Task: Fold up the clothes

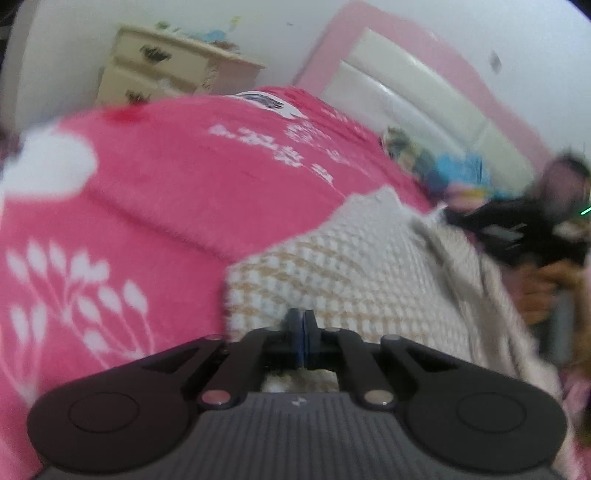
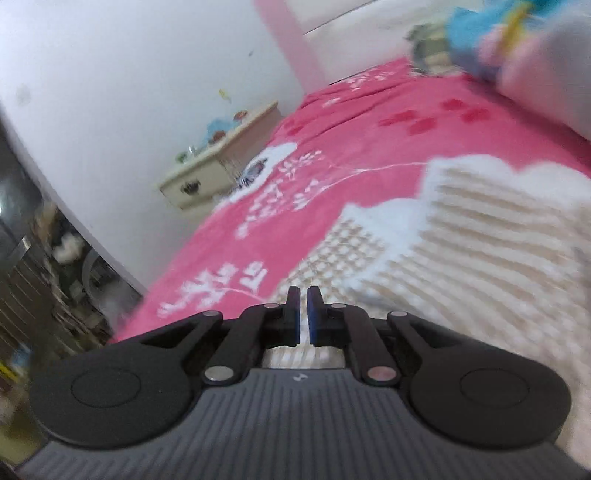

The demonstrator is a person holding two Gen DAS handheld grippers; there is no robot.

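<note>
A cream and beige waffle-knit garment lies on the pink bedspread, with a folded edge at its left. My left gripper hovers over the garment's near part, jaws together, with no cloth visible between them. At the right edge a person's hand holds the other gripper's blurred black body. In the right wrist view the same garment spreads to the right in layered folds. My right gripper sits above its left edge, jaws nearly touching with only a sliver of a gap and nothing in it.
The bed has a pink and white padded headboard. A cream nightstand stands beyond the bed's far side. Colourful soft things are piled near the headboard. Dark cluttered shelving stands off the bed's left.
</note>
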